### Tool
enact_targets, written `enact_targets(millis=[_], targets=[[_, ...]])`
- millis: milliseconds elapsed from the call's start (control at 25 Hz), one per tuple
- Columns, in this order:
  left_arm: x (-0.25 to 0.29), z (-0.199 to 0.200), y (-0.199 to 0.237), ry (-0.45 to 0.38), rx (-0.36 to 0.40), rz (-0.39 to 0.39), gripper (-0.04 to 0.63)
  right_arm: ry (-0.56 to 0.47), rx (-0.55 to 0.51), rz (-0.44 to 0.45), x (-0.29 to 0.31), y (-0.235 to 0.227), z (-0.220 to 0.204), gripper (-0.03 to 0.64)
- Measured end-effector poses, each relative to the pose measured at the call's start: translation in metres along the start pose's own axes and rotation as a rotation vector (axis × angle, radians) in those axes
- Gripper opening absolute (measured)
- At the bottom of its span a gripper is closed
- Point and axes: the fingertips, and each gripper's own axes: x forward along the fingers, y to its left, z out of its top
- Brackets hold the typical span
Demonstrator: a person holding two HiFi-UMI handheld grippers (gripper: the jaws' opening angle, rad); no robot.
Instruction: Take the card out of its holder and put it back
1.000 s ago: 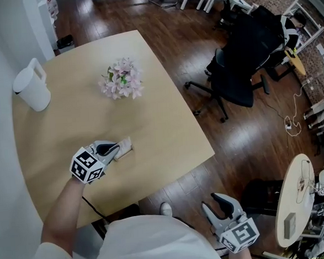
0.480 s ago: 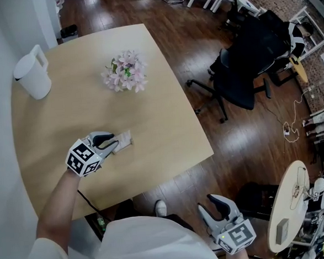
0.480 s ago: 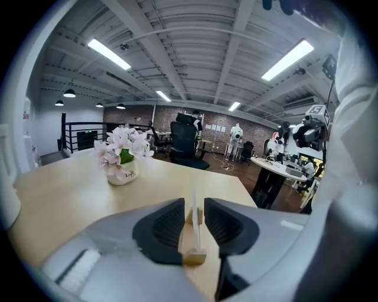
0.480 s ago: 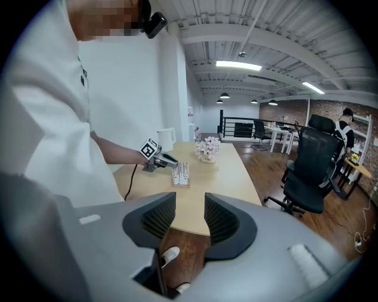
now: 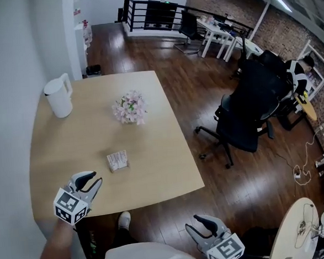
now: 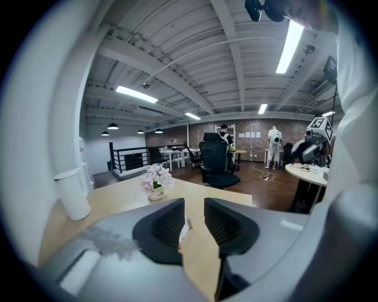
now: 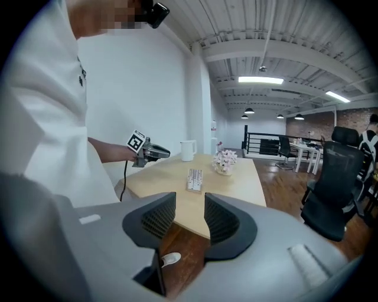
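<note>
The card holder (image 5: 117, 160), a small pale block with the card in it, lies flat on the light wooden table (image 5: 159, 170), alone and untouched. My left gripper (image 5: 93, 179) hovers over the table's near left edge, a hand's width short of the holder; its jaws are opening with nothing between them. In the left gripper view (image 6: 194, 215) a white sliver of the holder (image 6: 185, 227) shows far beyond the gap. My right gripper (image 5: 204, 222) hangs low over the wooden floor, off the table, open and empty. Its own view (image 7: 190, 215) shows the holder (image 7: 194, 179) and the left gripper (image 7: 155, 153).
A white pitcher (image 5: 59, 97) stands at the table's far left corner and a small pot of pink flowers (image 5: 129, 107) near the middle. A black office chair (image 5: 246, 112) stands on the floor to the right. A round white table (image 5: 299, 227) sits at the lower right.
My left gripper, which was at the card holder, has let go and drawn back toward me and left. The holder stays on the table. The head view has lifted.
</note>
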Motion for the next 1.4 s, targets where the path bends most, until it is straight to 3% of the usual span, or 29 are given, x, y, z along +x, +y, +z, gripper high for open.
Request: enact_targets(millis=[240, 480, 680, 880, 1400], targets=[[-0.088, -0.006, -0.159, -0.070, -0.133, 0.139, 0.087, -0.005, -0.101, 0.175, -0.067, 0.010, -0.051, 0.156], [-0.153, -0.034, -0.278, 0.000, -0.215, 0.195, 0.088, -0.032, -0.155, 0.304, -0.114, 0.041, -0.065, 0.156], [-0.179, -0.021, -0.312, -0.019, -0.205, 0.231, 0.088, -0.074, -0.152, 0.317, -0.136, 0.052, -0.062, 0.156], [-0.191, -0.008, -0.339, -0.060, -0.196, 0.207, 0.088, -0.072, -0.156, 0.324, -0.149, 0.075, -0.067, 0.156], [-0.243, -0.019, -0.369, -0.098, -0.219, 0.192, 0.089, -0.068, -0.184, 0.325, -0.170, 0.133, -0.067, 0.155]])
